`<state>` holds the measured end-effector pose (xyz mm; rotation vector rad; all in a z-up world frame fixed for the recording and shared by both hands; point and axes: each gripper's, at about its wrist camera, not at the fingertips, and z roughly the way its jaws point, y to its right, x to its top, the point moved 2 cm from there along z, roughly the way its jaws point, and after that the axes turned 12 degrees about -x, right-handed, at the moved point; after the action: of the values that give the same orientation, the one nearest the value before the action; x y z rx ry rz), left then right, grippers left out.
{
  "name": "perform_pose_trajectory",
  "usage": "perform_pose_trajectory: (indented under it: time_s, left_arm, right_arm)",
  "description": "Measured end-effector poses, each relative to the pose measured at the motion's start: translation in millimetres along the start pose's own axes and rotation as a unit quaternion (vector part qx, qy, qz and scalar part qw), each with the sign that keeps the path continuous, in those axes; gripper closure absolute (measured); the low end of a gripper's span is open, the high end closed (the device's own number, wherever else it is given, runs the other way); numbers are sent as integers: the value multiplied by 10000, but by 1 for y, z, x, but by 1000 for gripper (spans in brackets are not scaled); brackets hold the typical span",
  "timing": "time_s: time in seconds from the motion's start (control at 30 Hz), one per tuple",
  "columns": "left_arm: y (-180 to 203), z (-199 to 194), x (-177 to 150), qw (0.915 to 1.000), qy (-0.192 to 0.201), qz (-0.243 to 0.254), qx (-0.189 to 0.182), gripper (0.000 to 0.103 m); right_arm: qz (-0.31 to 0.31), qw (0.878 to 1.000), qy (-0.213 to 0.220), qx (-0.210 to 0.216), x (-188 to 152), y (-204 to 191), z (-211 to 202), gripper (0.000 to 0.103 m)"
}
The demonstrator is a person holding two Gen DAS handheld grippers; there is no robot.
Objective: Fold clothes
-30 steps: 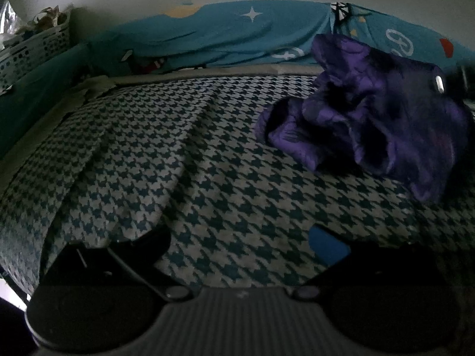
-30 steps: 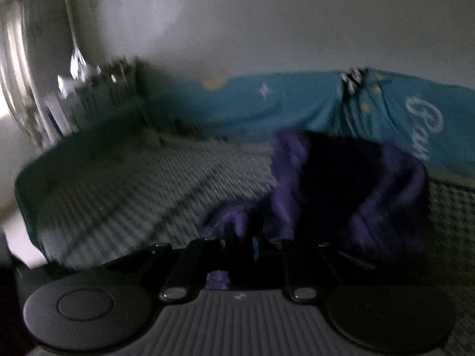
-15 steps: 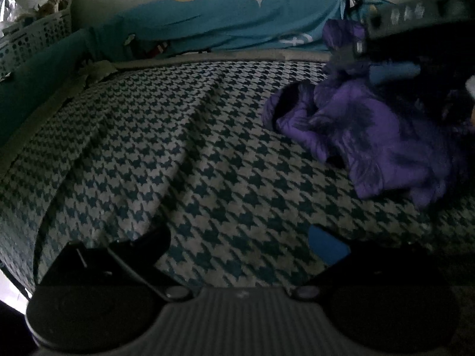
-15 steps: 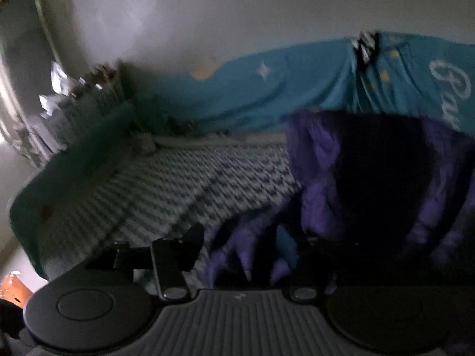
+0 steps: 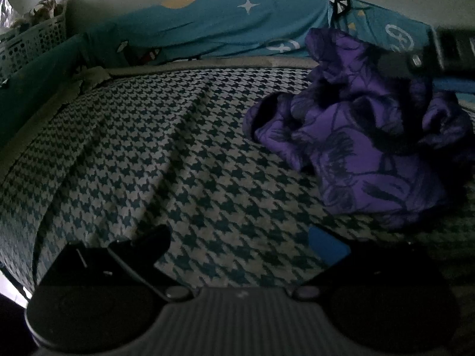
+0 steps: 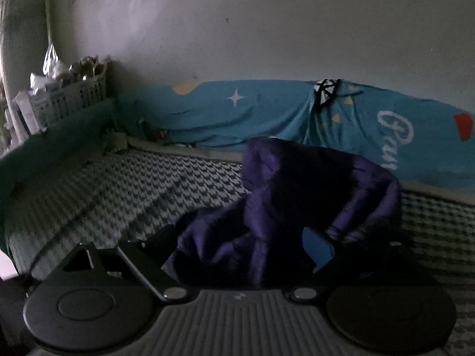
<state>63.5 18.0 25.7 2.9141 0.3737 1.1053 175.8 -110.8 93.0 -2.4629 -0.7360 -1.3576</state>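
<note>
Sitting at the far left corner of the bed, a pale perforated plastic basket [image 6: 77, 98] holds crumpled pale stuff, perhaps paper or cloth, too dim to name. Beside it, a dark green padded rail [image 6: 56, 136] runs along the bed's edge. A blue-and-white houndstooth bedsheet [image 5: 166, 154] covers the mattress, and a turquoise cloth with a white star [image 6: 237, 112] hangs along the grey wall [image 6: 267, 23] behind. On the sheet's right side lies a crumpled purple satin garment with dark floral print [image 5: 365, 136]. The right gripper [image 6: 240, 243] is opening, jaws wide, purple folds lying loose between them. The left gripper [image 5: 237, 243] stands spread over bare sheet, nothing between its jaws.
</note>
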Motion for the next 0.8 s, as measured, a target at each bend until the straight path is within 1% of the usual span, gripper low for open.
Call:
perform_pose_trajectory:
  time_s: [0.2, 0.33, 0.53, 0.7, 0.8]
  left_arm:
    - [14, -7, -1, 9999, -2, 133, -17, 0]
    - [20, -13, 0, 9999, 26, 149, -13, 0]
    - [29, -21, 1, 9999, 47, 113, -66, 0]
    - [40, -27, 0, 9998, 71, 179, -100, 0]
    - [46, -32, -1, 9996, 91, 218, -133, 0]
  right_arm:
    - [44, 9996, -48, -260, -10, 19, -17, 7]
    - [160, 9981, -49, -593, -14, 31, -29, 7]
    - [336, 9957, -267, -827, -25, 49, -39, 5]
    - [287, 9933, -281, -1081, -34, 55, -51, 4]
    - [355, 9891, -244, -1409, -41, 57, -60, 3]
